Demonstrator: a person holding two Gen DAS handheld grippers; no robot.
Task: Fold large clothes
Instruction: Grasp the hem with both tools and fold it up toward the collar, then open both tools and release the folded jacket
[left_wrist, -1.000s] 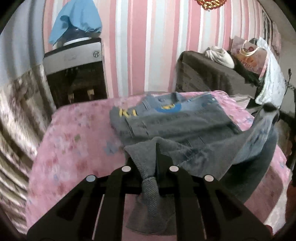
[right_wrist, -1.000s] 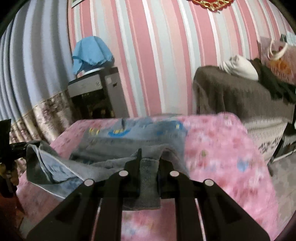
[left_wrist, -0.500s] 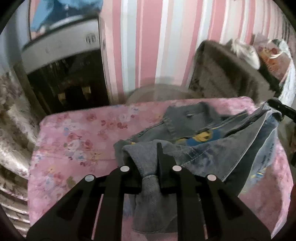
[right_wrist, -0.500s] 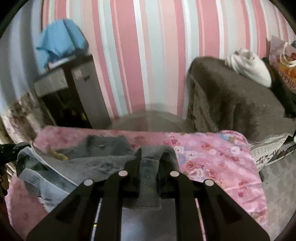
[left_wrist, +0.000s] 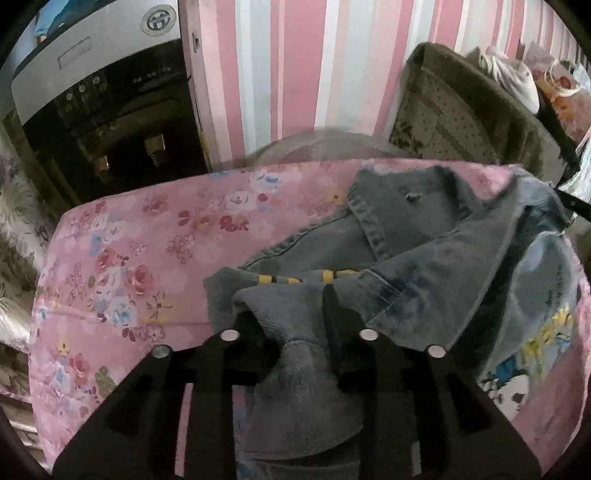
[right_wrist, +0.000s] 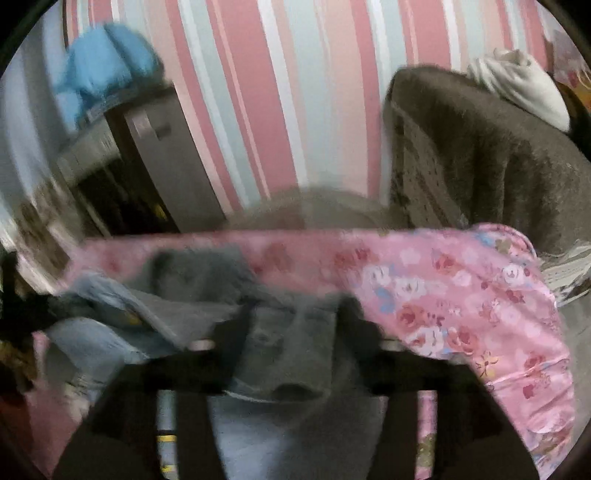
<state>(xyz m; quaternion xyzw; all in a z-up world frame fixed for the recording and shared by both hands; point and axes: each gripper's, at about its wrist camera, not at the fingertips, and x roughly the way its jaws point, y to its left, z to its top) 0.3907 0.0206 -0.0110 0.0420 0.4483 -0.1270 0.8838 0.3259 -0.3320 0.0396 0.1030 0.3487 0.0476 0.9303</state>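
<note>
- Both grippers, left and right, had just spread their fingers, denim jacket cloth lying loose between them.
- Jacket lay on the pink floral worktop.
- Striped wall stood behind the worktop.

Home room: pink-and-white striped wallpaper, pink floral bedsheet, grey-and-black water dispenser upper left, brown blanket-draped furniture right.

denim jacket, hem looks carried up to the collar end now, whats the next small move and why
Probably draw both grippers straight back off the denim jacket. The left gripper and right gripper have just been opening their jaws, with denim between them, and the folded-over part already lies near the collar on the pink floral cover.
</note>
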